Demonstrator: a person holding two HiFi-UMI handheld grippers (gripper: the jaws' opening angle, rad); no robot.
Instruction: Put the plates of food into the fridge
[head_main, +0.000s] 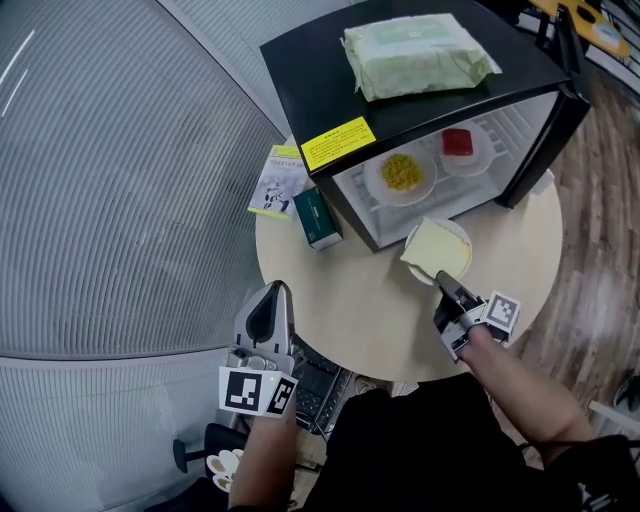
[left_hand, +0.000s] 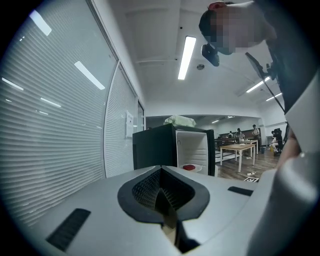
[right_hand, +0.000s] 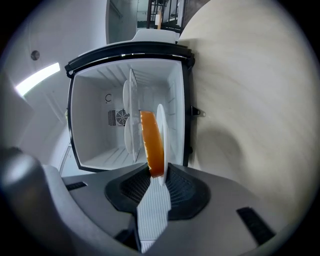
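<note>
Right gripper view: R gripper (right_hand: 155, 174) clamps plate of food (right_hand: 161, 131) facing open fridge (right_hand: 90, 127); L gripper (left_hand: 162, 184) closed, empty.

A: Lying on the round pale table (head_main: 370, 300), near its far left edge?
B: A leaflet (head_main: 277, 182), and just right of it a dark green box (head_main: 317, 217).
A: Further back?
B: A green pack of wipes (head_main: 418, 52), lying flat, with a yellow label (head_main: 338, 143) nearer than it.
A: Around the table?
B: Grey slatted blinds (head_main: 110, 180) on the left, wood floor (head_main: 600, 200) on the right.
A: In the left gripper view?
B: A long lit ceiling light (left_hand: 186, 57) overhead. Far off, a wooden table (left_hand: 243, 148) and people (left_hand: 256, 131), too small to make out.
</note>
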